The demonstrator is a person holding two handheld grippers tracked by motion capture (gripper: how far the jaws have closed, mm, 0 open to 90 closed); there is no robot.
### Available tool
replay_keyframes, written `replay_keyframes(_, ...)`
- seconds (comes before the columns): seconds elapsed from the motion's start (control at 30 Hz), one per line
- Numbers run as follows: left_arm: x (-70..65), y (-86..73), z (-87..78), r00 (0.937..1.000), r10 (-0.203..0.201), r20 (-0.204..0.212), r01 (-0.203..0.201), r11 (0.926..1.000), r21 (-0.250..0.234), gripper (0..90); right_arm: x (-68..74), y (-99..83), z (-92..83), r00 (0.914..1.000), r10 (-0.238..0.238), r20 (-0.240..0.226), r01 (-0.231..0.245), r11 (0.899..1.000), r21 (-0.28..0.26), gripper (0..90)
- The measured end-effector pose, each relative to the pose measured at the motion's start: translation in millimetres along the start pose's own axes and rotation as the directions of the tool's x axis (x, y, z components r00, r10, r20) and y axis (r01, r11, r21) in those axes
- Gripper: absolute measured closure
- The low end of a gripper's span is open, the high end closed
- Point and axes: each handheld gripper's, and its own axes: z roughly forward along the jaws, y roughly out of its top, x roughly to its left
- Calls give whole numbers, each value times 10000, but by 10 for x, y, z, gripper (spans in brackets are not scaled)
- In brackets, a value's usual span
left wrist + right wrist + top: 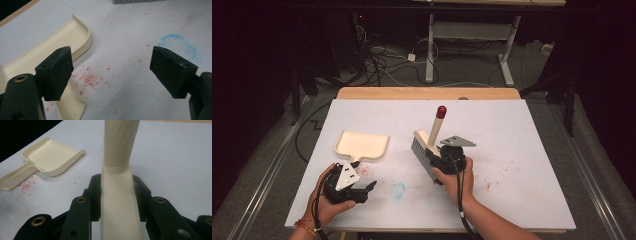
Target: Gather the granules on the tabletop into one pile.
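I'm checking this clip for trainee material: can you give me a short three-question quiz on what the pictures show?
1. True or false: the right gripper is shut on the brush by its handle.
2. Which is nearest the left gripper? A) the dustpan B) the brush's red handle tip C) the table's wooden far edge
3. Fill in: the faint ring drawn on the white table top is ____ in colour.

Key
1. True: in the right gripper view the fingers clamp the cream handle from both sides.
2. A: its handle lies just beside the open left fingers.
3. Blue: the ring lies between the two hands.
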Motion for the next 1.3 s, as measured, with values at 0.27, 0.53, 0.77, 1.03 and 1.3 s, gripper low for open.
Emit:
replay_keyframes(0.27,-24,22,30,9998,180,99,-181,9997,152,178,-26,35,-164,9982,-92,-596,74,9995,-300,671)
replay_keyframes(0.53,-20,3,16,9998,166,75,-168,9997,158,178,-63,150,-533,9728,-1666,-1610,1558,9847,-776,671)
replay_keyframes(0.77,-36,19,36,9996,256,66,-258,9994,239,178,-276,87,-901,9059,-3350,-2591,3236,9422,-871,670)
replay_keyframes(1.03,-61,29,55,9989,460,77,-462,9982,384,178,-545,-96,-1133,8209,-4417,-3619,4300,8952,-1170,670)
replay_keyframes(1.3,-64,29,59,9985,540,99,-544,9976,436,178,-485,-274,-1122,6850,-5250,-5051,5543,8255,-1064,670)
